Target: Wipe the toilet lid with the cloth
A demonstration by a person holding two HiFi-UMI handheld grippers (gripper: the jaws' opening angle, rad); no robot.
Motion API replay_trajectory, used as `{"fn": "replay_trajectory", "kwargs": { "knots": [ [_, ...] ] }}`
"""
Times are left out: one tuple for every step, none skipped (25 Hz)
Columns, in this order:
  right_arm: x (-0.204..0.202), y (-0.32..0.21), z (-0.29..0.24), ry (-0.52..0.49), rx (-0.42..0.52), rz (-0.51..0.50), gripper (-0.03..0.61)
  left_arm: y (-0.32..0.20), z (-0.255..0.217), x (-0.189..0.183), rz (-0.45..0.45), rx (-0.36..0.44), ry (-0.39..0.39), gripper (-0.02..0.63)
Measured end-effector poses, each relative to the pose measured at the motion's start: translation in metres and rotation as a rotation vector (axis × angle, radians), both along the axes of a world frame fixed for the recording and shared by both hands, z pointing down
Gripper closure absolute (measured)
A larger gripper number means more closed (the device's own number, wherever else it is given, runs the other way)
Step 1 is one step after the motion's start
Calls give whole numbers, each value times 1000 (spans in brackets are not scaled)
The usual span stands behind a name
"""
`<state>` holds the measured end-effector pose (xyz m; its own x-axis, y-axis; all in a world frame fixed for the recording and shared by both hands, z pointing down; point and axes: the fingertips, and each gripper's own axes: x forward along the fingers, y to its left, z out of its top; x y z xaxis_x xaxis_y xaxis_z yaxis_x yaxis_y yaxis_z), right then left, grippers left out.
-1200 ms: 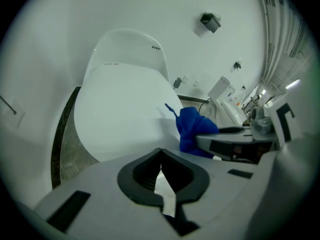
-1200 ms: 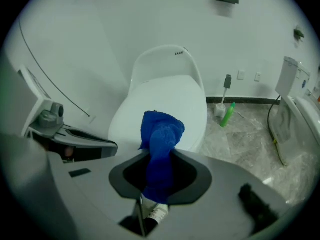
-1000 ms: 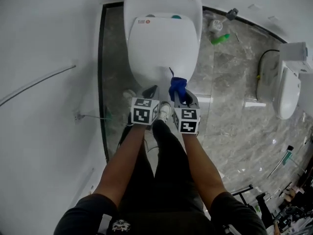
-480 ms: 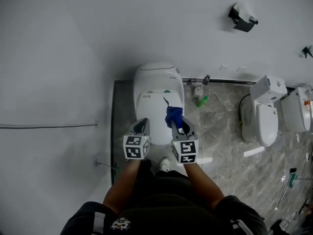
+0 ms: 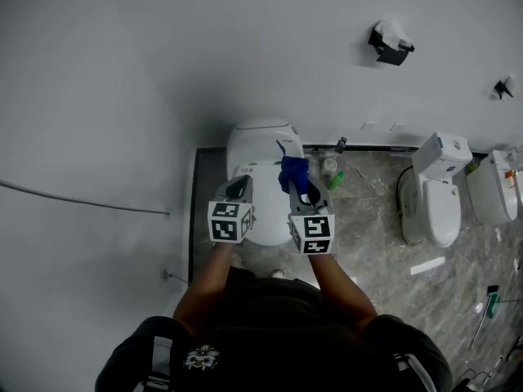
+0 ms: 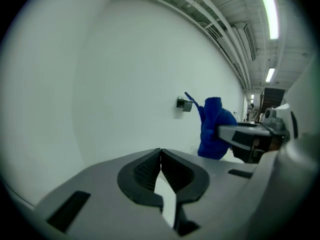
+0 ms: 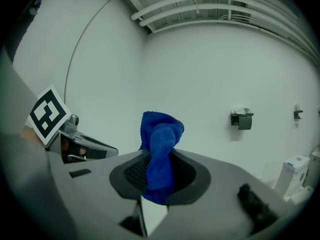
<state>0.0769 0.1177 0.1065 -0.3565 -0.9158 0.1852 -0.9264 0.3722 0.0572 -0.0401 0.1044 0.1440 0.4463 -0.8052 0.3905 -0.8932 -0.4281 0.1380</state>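
Observation:
The white toilet [image 5: 260, 145] with its lid [image 5: 265, 219] down stands far below, against the wall. Both grippers are held high above it, side by side. My right gripper [image 5: 299, 188] is shut on a bunched blue cloth [image 5: 293, 172], which sticks up between its pads in the right gripper view [image 7: 159, 156]. My left gripper [image 5: 237, 189] is shut with nothing in it; its pads [image 6: 150, 170] meet in the left gripper view, where the blue cloth [image 6: 214, 129] shows to the right.
A second white toilet [image 5: 437, 190] and a third [image 5: 490, 188] stand to the right on the marble floor. A green bottle [image 5: 335, 180] and small items lie beside the first toilet. A paper holder [image 5: 389, 41] hangs on the wall.
Both grippers have risen well above the toilet lid, the right one still carrying the blue cloth. The toilet now looks much smaller and farther below.

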Motion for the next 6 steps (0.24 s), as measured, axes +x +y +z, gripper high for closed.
{"fn": "replay_trajectory", "kwargs": {
  "knots": [
    [-2,0,-7,-3,12,-2,505,-1,-5,-5,-7,8,-15,603],
    [-3,1,-15,-3,23,-4,505,-1,-12,-7,-11,14,-21,603],
    [-3,2,-24,-3,34,-8,505,0,-20,-8,-12,18,-20,603],
    [-4,3,-33,-3,42,-12,505,1,-28,-6,-10,22,-16,603],
    [-3,4,-42,-3,50,-17,505,3,-37,-4,-8,26,-14,603],
    [-3,5,-51,-4,57,-21,505,5,-45,-1,-5,30,-12,603]
  ]
}}
